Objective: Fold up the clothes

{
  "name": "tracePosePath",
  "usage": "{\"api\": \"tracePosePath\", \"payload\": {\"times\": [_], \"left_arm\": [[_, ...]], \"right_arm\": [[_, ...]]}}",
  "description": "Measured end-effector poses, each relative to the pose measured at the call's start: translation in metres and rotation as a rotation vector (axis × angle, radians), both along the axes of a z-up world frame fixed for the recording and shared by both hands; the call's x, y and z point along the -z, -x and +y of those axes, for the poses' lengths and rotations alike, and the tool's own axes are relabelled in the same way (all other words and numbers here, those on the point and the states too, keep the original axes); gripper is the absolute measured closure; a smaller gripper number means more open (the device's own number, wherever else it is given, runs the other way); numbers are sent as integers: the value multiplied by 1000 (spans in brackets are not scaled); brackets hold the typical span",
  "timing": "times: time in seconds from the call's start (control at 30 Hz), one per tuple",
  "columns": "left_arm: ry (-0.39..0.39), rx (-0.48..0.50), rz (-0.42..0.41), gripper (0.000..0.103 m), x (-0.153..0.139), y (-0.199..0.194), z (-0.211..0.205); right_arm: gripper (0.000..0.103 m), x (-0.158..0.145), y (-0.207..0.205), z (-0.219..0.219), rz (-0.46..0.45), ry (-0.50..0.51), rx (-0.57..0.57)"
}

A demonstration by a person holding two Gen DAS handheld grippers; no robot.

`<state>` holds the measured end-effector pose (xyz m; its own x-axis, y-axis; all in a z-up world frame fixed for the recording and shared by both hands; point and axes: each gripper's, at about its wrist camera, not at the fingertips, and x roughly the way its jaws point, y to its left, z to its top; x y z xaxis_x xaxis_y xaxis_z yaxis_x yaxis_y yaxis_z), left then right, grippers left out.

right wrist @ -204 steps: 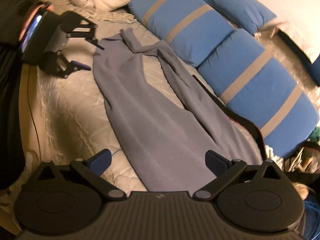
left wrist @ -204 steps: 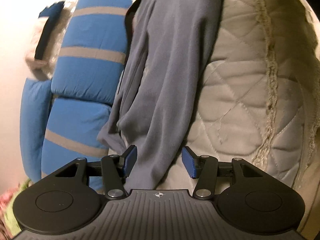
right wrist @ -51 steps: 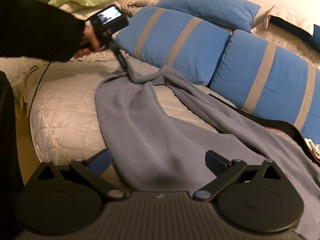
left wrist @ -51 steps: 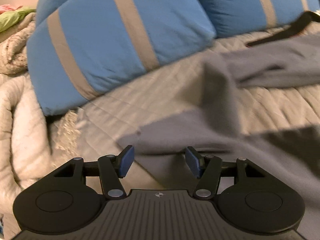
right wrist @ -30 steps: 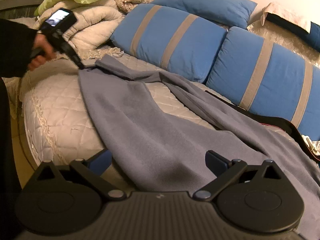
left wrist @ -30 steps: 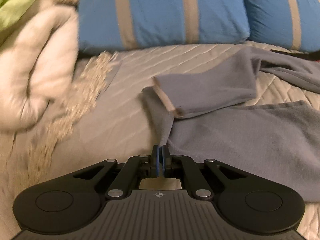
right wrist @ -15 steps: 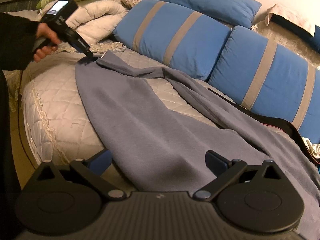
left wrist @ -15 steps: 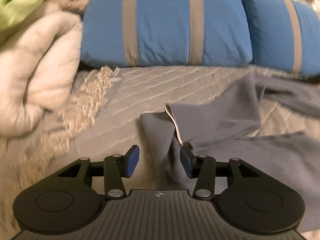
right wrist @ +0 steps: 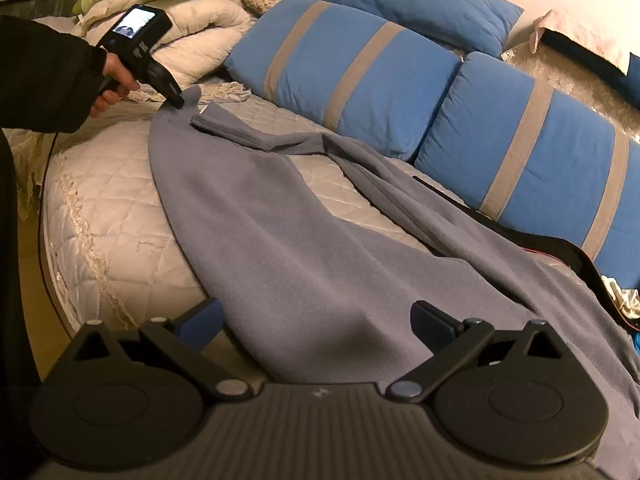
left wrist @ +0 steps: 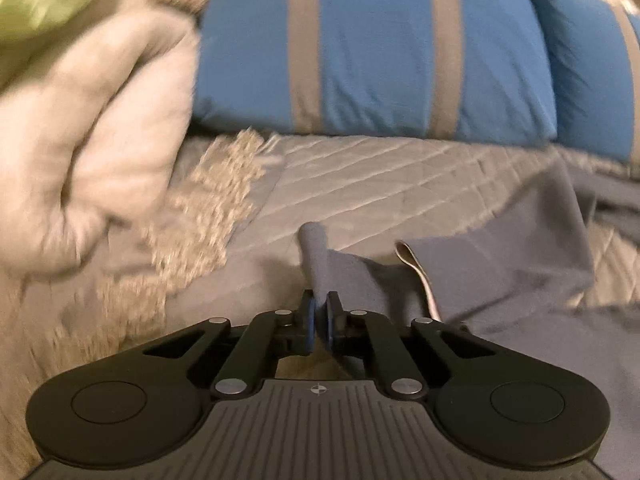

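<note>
Half a second ago the left hand-held gripper (left wrist: 318, 322) stood with its pads apart over the garment's corner; now they are clenched on a fold of the grey-blue garment (left wrist: 500, 280), and the blurred surroundings have slid sideways. In the left wrist view, a peak of the cloth stands up just beyond the blue pads (left wrist: 308, 326), and a pale-lined hem curls beside it. The quilted bedspread (left wrist: 380, 184) lies beyond, with a fringed edge, a rolled cream blanket (left wrist: 88, 152) at left and a blue striped cushion (left wrist: 372, 48) behind.

In the right wrist view, the right hand-held gripper (right wrist: 316, 320) is released, its pads spread wide, with the near end of the garment (right wrist: 280, 240) lying between and under them; whether they touch it I cannot tell. The garment stretches along the bed (right wrist: 104, 208) to the far corner, where the left hand-held gripper (right wrist: 178, 101), held in a hand (right wrist: 110, 84) with a dark sleeve, pinches it. Two blue striped cushions (right wrist: 352, 76) line the far side.
</note>
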<state>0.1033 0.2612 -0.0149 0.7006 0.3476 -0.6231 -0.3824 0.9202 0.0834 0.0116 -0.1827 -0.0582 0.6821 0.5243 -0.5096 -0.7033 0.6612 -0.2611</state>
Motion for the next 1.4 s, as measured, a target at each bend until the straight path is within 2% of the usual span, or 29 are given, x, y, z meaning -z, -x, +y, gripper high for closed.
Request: {"api": "tracePosePath", "payload": {"times": [0.2,0.3,0.37,0.43,0.53,0.63,0.83,0.9,0.93,1.0,1.03,1.07,1.17,1.4], "left_arm": [[392,-128,-87,100,10,16,59],[533,-183,-139,100,16,24,76],[593,-210,-173,100,17,30,82],[619,-223,-198,100,15,34,85],[646,-238,-220,100,10,42,88],[665,-238,-235,100,7,49,91],[688,-258,-244,100,9,58,93],[703,-273,-248,100,10,62,94],[711,-280,-252,100,9,65,94],[713,-283,-256,100,8,71,95],[709,-283,-258,100,5,75,95],[704,-283,-261,100,3,80,95],[702,-294,-256,100,-2,92,96],[691,-328,-226,100,-3,120,95]], "right_arm": [[0,1,2,1,-11,8,-8],[0,1,3,2,-30,15,-5],[0,3,8,4,-60,37,-17],[0,6,13,8,-94,65,-35],[0,13,27,16,-202,156,-75],[0,25,42,31,-358,319,-87],[3,61,66,55,-729,690,-123],[14,70,69,60,-766,757,-167],[27,73,70,62,-767,780,-190],[67,77,70,64,-761,815,-221],[94,77,71,63,-753,817,-237],[100,74,73,60,-738,804,-258],[101,66,79,53,-703,766,-308],[102,53,85,49,-672,729,-315]]}}
